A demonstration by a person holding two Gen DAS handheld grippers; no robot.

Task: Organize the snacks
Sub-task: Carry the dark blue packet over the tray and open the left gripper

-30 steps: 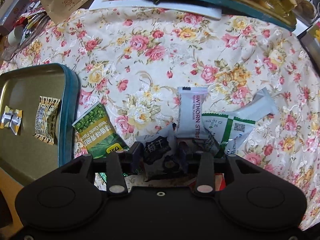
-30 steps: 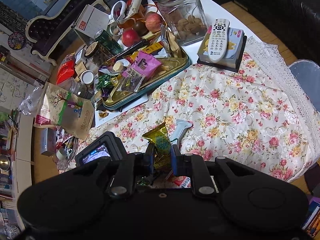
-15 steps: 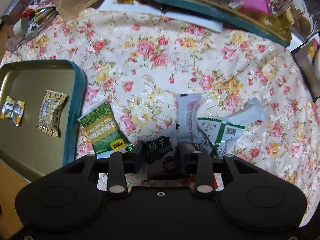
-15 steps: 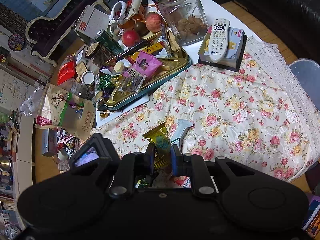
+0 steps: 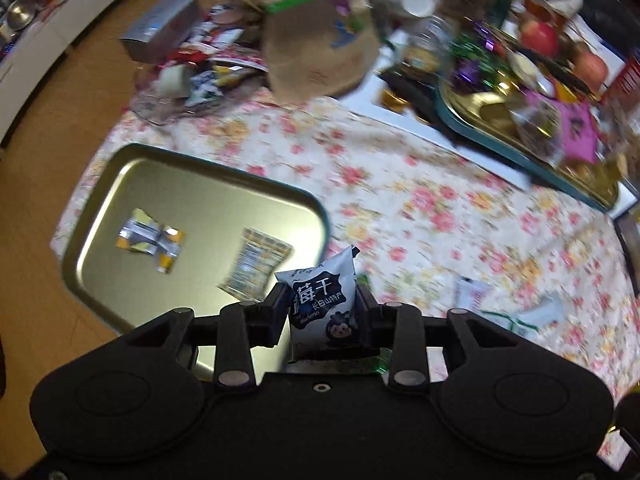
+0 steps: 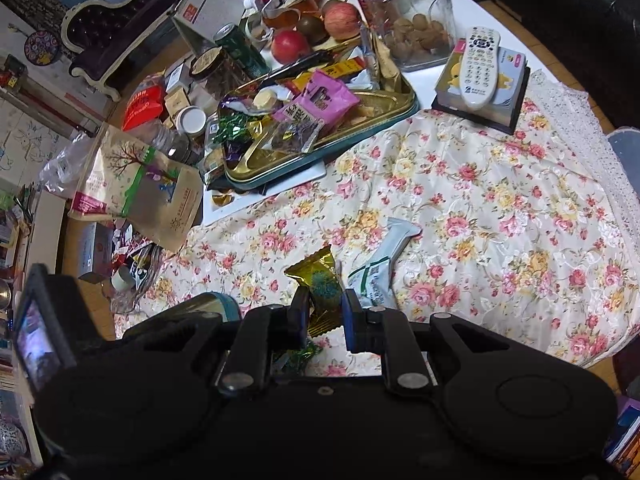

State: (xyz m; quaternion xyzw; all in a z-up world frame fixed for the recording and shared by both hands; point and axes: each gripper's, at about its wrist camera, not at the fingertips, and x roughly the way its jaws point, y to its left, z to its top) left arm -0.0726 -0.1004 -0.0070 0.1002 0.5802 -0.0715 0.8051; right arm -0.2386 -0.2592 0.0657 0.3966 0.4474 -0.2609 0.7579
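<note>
Carrying a dark-and-white snack packet [image 5: 324, 300] clenched upright in our left gripper [image 5: 322, 308], we hang above the tin tray [image 5: 96, 184], which lies just ahead-left; our right gripper [image 6: 326, 312] grips a gold candy packet [image 6: 320, 280] over the floral cloth [image 6: 480, 200].

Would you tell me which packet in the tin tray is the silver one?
The crumpled silver packet at the tray's left; the other packet is yellow-patterned and flat.

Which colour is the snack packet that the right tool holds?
Gold packet, with a green print; the right wrist view shows it best.
</note>
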